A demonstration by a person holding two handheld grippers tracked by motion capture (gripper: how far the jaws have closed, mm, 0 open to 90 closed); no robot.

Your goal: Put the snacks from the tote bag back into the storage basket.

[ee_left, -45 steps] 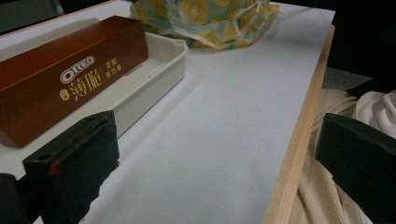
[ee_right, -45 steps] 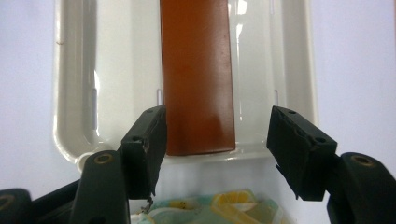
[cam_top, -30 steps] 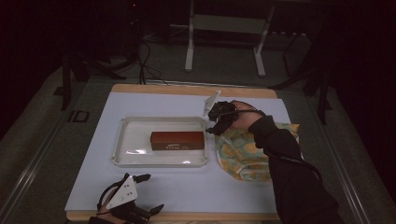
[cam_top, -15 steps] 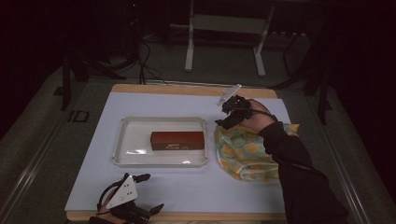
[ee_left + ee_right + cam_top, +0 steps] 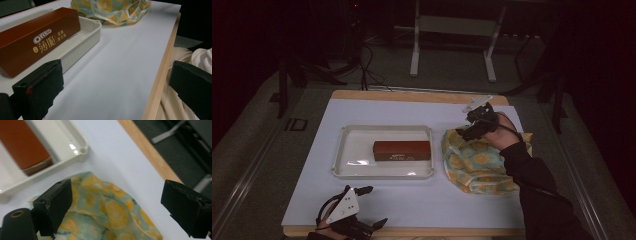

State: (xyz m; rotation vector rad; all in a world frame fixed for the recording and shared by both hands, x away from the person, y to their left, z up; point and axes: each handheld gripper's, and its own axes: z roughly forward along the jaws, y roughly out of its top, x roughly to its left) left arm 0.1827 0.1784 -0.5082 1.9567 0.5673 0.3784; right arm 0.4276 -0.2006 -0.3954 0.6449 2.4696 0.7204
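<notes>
At the right side of the table (image 5: 412,200), the right claw (image 5: 466,131) hovers over the far left corner of the patterned cloth (image 5: 477,162), which lies crumpled just right of the white tray (image 5: 343,150) holding the brown box (image 5: 402,150). Its jaws have just been opening and stand wide, the cloth (image 5: 110,212) below and between them, not pinched. Seen from above, the cloth spreads toward the near right of this claw, so the right hand is much the nearer. At the near left edge, the left claw (image 5: 367,207) rests wide and empty.
</notes>
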